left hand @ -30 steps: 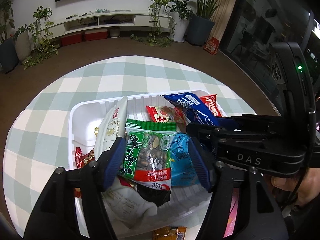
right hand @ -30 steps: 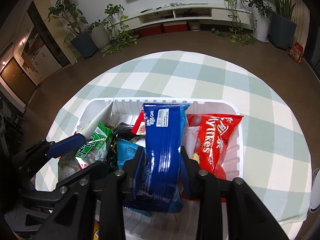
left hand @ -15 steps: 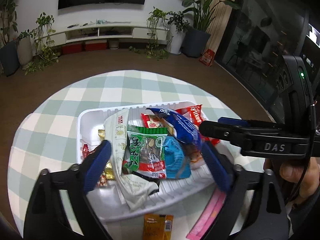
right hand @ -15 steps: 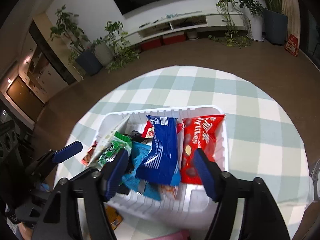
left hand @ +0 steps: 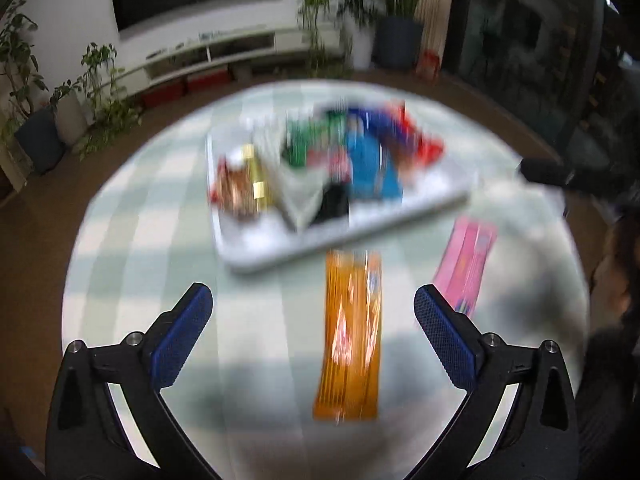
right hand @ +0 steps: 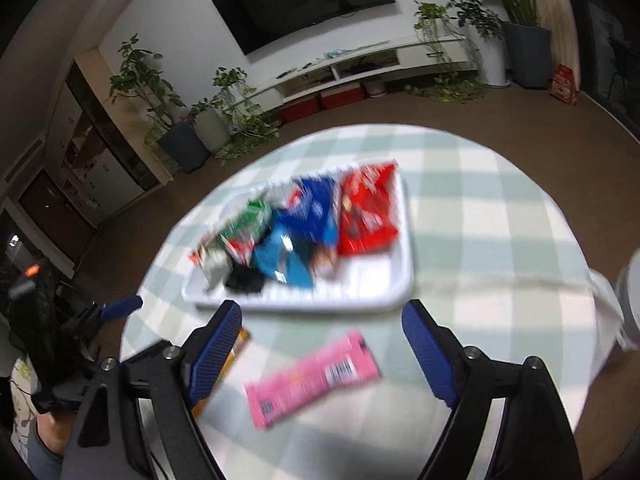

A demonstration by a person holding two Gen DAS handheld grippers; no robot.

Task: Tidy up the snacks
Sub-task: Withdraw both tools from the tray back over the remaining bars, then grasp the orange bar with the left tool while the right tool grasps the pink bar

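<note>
A white tray (left hand: 256, 262) holding several snack packets sits mid-table; it also shows in the right wrist view (right hand: 404, 280). In it lie a blue packet (right hand: 310, 208), a red packet (right hand: 366, 208) and a green packet (left hand: 298, 146). An orange packet (left hand: 352, 336) lies on the cloth before the tray, between my left gripper's open fingers. A pink packet (right hand: 312, 378) lies before the tray, between my right gripper's open fingers; it also shows in the left wrist view (left hand: 466, 260). My left gripper (left hand: 312, 312) and right gripper (right hand: 320, 328) are both open, empty, raised above the table. Both views are motion-blurred.
The round table has a green-and-white checked cloth (right hand: 480, 208). My left gripper's fingertip (right hand: 120, 306) shows at the right wrist view's left edge. Potted plants (right hand: 192, 132) and a low TV shelf (right hand: 340, 72) stand beyond the table.
Both grippers let go of their packets into the tray, opened wide and pulled back and up from it. The orange and pink packets came into full view.
</note>
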